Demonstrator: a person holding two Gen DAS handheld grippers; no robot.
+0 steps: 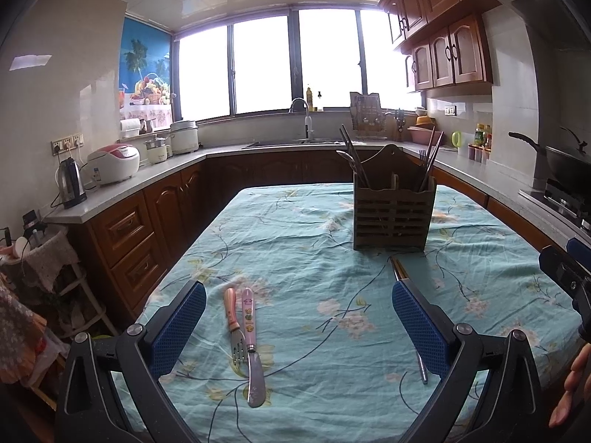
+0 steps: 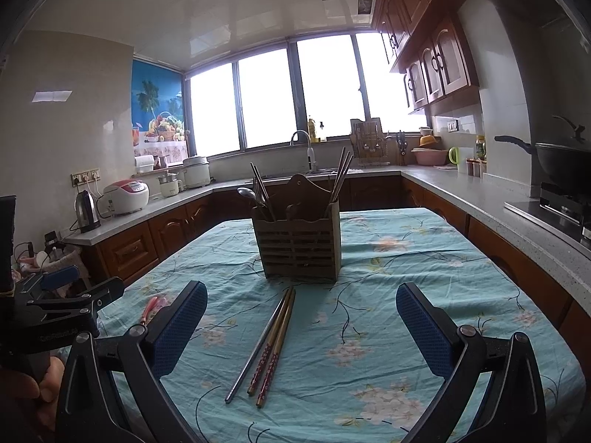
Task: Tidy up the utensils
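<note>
On the floral tablecloth (image 2: 424, 258) stands one slatted utensil caddy (image 2: 300, 249). Nearer than it lie three chopsticks (image 2: 271, 350), and to its left one fork (image 1: 233, 326) and one knife (image 1: 252, 347). Both the left gripper (image 1: 299, 326) and the right gripper (image 2: 301, 326) hover spread and empty.

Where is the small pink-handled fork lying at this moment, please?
In the left wrist view, the fork lies flat on the floral tablecloth, touching the butter knife on its right, between the left gripper fingers.
</note>
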